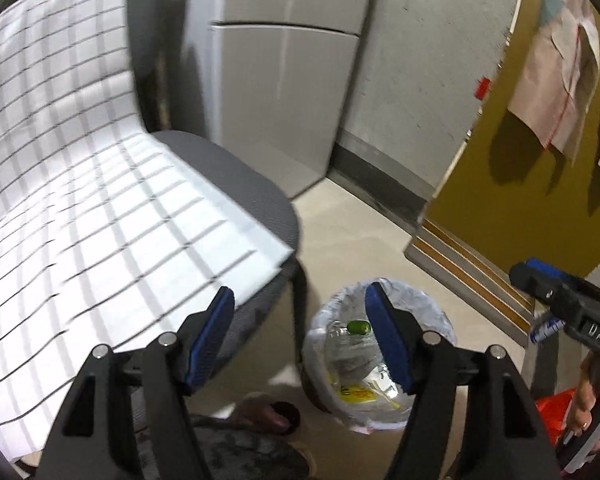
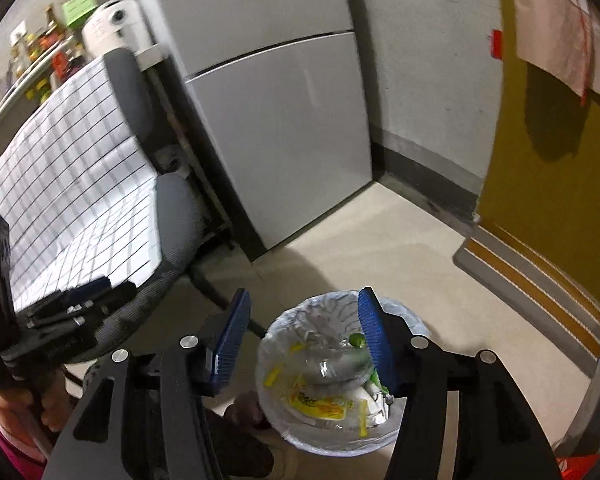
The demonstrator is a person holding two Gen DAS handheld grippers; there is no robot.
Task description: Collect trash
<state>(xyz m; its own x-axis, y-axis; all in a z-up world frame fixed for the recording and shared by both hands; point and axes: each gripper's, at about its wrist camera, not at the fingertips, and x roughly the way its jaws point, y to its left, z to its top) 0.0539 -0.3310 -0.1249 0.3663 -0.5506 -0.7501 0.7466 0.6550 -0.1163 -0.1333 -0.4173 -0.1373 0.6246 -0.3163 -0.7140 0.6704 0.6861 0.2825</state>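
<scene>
Left wrist view: the right gripper (image 1: 540, 276) reads "DAS"; the bin (image 1: 380, 354), lined with a white bag, stands on the floor beside the chair (image 1: 260, 184), holding a clear bottle (image 2: 332, 364) with a green cap (image 1: 359, 327) and yellow wrappers (image 2: 320, 404); the left gripper (image 1: 300, 336) and the right both gape empty above it.

Under me the pale floor (image 2: 400, 240) carries a small round trash bin (image 2: 276, 328) lined with a white bag. Beside it stands my grey chair (image 1: 260, 184), on whose seat a white grid-lined sheet (image 1: 100, 200) lies. A tall grey cabinet (image 2: 284, 140) stands on the floor behind, against the wall.
</scene>
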